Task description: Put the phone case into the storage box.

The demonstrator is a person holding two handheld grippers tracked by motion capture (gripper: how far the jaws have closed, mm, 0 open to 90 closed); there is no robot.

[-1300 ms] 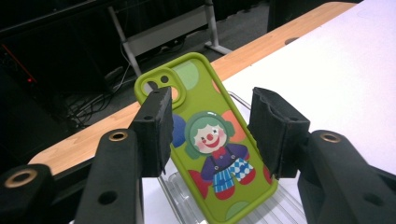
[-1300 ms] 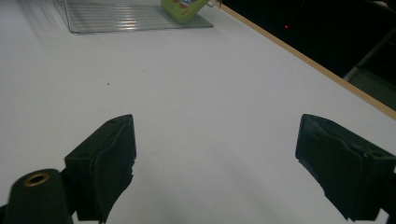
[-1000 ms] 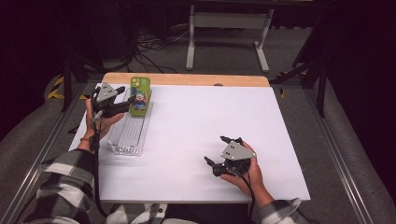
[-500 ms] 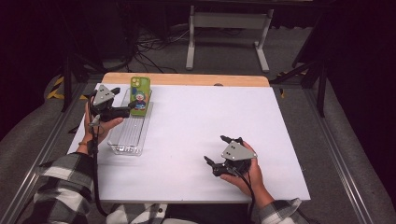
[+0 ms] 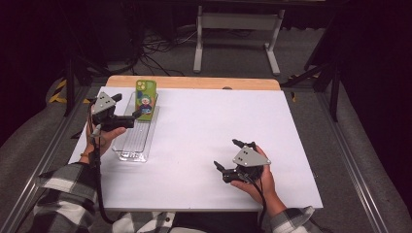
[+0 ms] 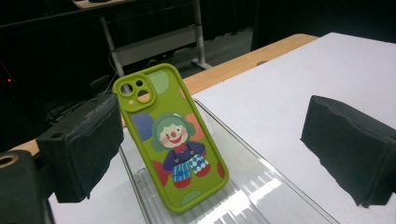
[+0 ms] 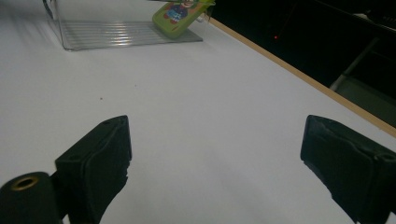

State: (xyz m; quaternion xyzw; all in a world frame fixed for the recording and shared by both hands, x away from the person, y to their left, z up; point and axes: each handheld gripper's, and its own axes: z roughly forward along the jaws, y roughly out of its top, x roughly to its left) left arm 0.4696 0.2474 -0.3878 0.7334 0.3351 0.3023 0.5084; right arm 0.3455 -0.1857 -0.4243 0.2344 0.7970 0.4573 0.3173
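Green clown-print phone case [image 6: 173,140] propped at a tilt in the far end of a clear ribbed tray [image 5: 137,135], long axis rising toward the table's far edge. Left gripper [image 5: 127,112] just beside it, spread wide and facing its printed back. Right gripper [image 5: 227,156] well apart on bare white tabletop [image 5: 204,121], likewise spread, holding nothing.

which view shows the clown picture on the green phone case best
The left gripper view: the phone case stands close and facing the camera, leaning in the clear tray, so the clown is sharp. The high view shows it small. The right gripper view catches its lower end at the top edge.
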